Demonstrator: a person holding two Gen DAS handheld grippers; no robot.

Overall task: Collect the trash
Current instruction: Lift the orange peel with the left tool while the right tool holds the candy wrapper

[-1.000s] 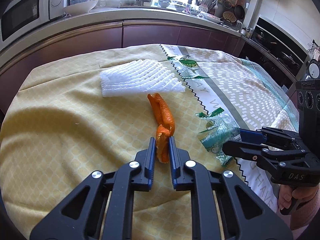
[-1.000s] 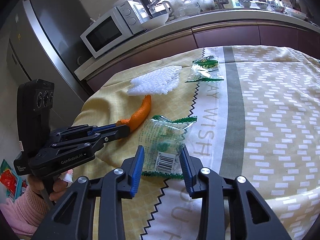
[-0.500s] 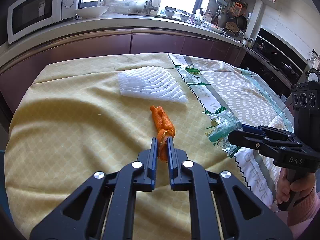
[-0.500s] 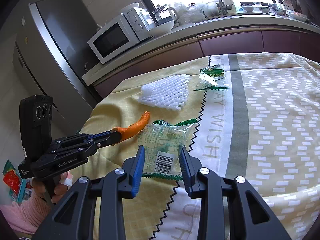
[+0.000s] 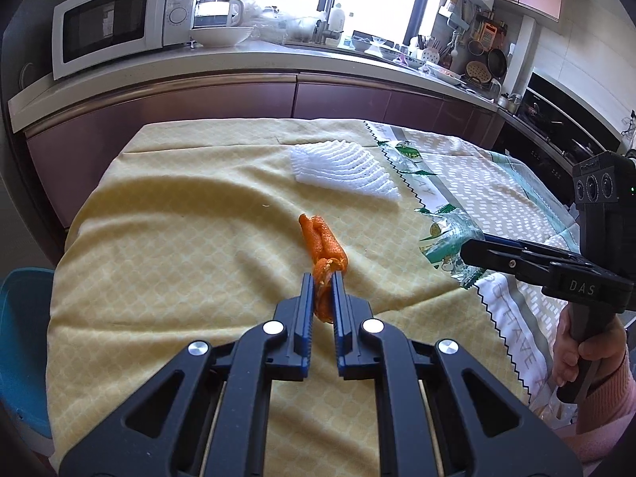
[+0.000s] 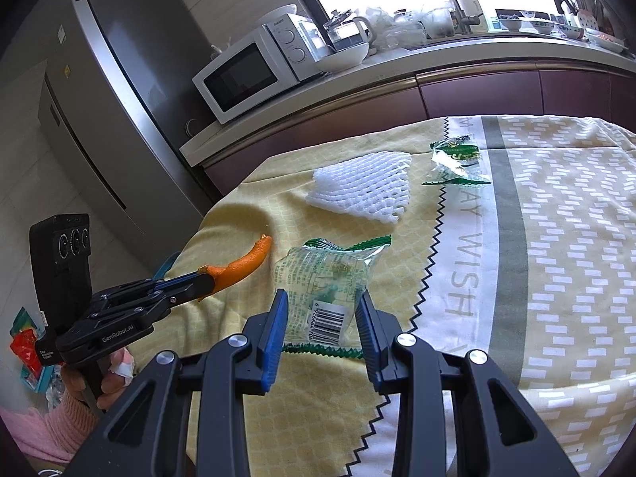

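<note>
A curled strip of orange peel (image 5: pixel 324 242) hangs between the pads of my left gripper (image 5: pixel 321 282), which is shut on its near end; the far end points out over the yellow tablecloth (image 5: pixel 179 238). From the right wrist view the same peel (image 6: pixel 238 264) sticks out of the left gripper (image 6: pixel 204 280) above the table's left edge. My right gripper (image 6: pixel 322 302) is shut on a clear snack wrapper with green print and a barcode (image 6: pixel 322 278), held just above the cloth. In the left wrist view this wrapper (image 5: pixel 441 234) sits at the right gripper's tip (image 5: pixel 467 252).
A white foam fruit net (image 6: pixel 361 190) lies farther back on the cloth, with a second small green wrapper (image 6: pixel 455 155) to its right. A blue seat or bin (image 5: pixel 20 338) stands off the table's left edge. Kitchen counter with microwave (image 5: pixel 119 31) runs behind; a fridge (image 6: pixel 119 99) stands left.
My left gripper has drawn back and up with the peel, which has come off the cloth. The right gripper keeps the wrapper and has barely moved.
</note>
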